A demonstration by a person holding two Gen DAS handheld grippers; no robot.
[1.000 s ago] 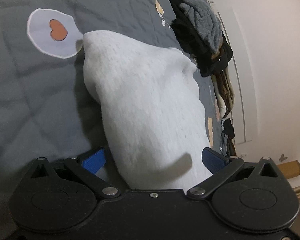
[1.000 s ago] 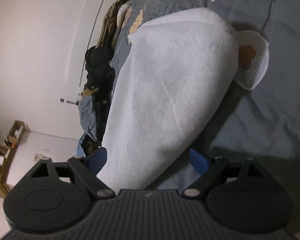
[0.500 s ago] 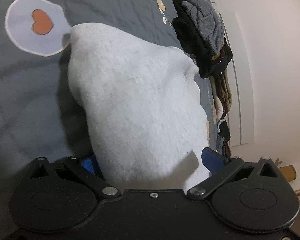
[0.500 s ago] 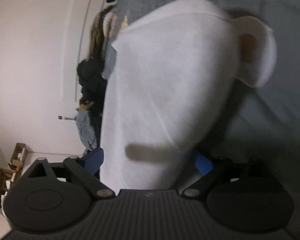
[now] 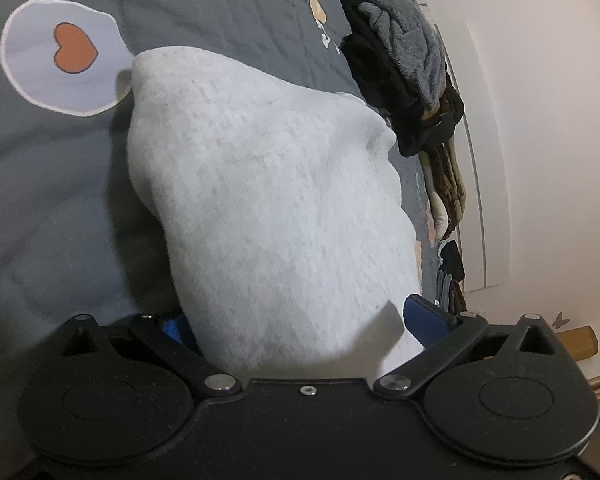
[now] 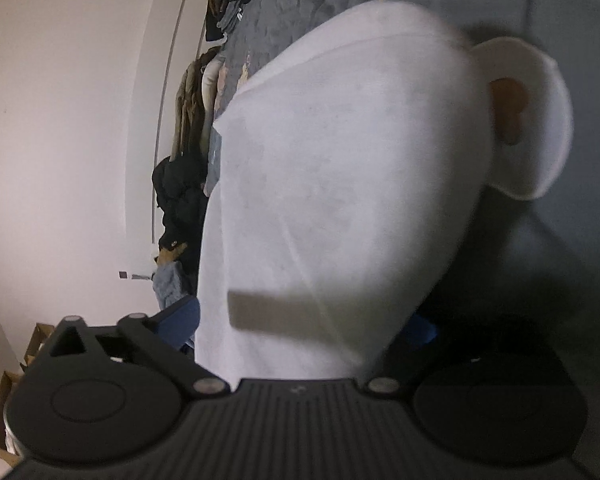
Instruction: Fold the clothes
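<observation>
Both grippers: left gripper [image 5: 296, 320] and right gripper [image 6: 300, 320] each have fingers clamped on the white garment [image 5: 268, 200].
Axis: cloth runs straight ahead from both, draped toward the bed [image 5: 220, 8].

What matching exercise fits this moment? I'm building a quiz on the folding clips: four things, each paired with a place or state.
Things:
1. white garment
2. orange heart patch
3. grey fleece
4. left gripper

States:
A. on the dark clothes pile by the wall
B. on the grey quilt, beside the garment
C. held at both grippers
D. garment between its blue pads

Pairs: 1-C, 2-B, 3-A, 4-D
</observation>
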